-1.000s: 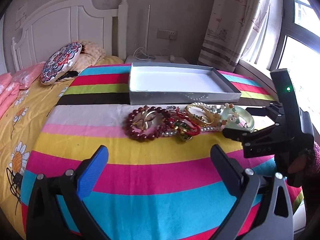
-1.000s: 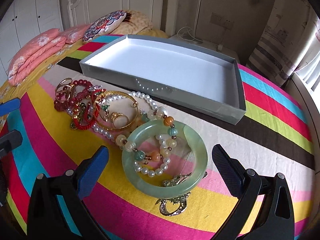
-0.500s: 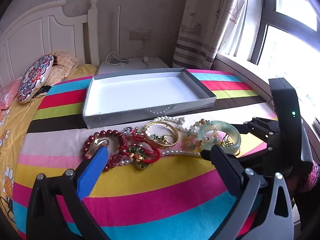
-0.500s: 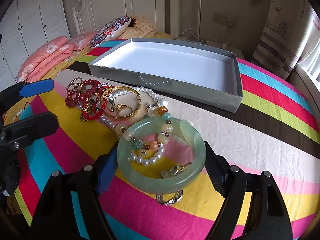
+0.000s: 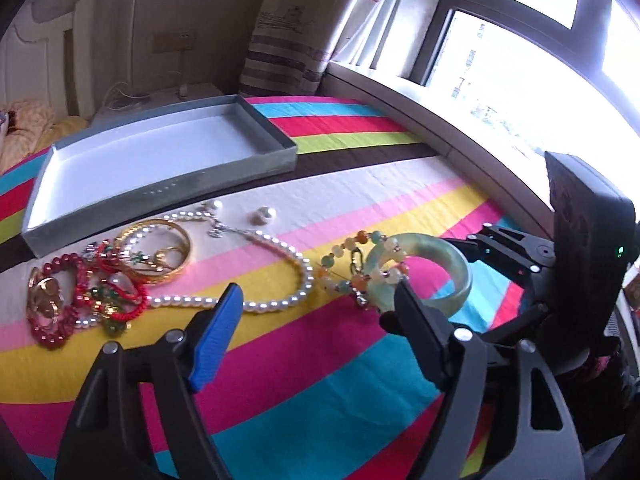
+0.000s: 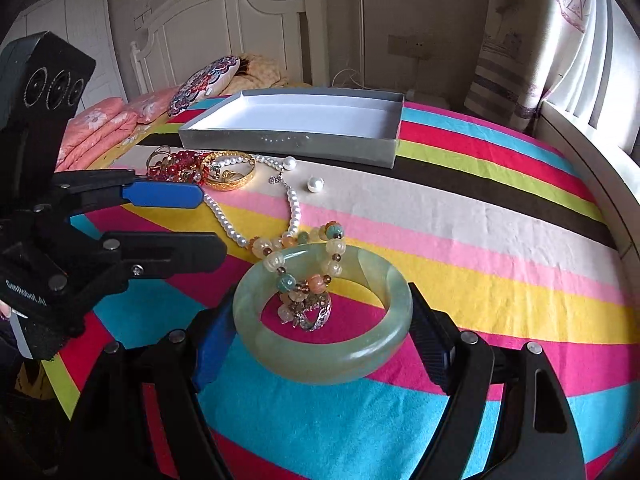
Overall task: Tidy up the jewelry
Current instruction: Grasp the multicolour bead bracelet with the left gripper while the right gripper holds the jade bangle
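Jade bangle (image 6: 322, 316) sits clamped in the right gripper (image 6: 320, 344), tugging its tangled beaded bracelet (image 6: 304, 256) clear while the left gripper (image 5: 316, 320) hangs empty, jaws just narrowing.

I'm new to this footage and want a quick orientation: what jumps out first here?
A pale green bangle sits between the right gripper's jaws, which have just closed onto it, with a beaded bracelet draped over its rim. Behind it, a pearl necklace trails across the striped bedspread to a tangle of red and gold jewelry. An empty grey box waits beyond, near the headboard.
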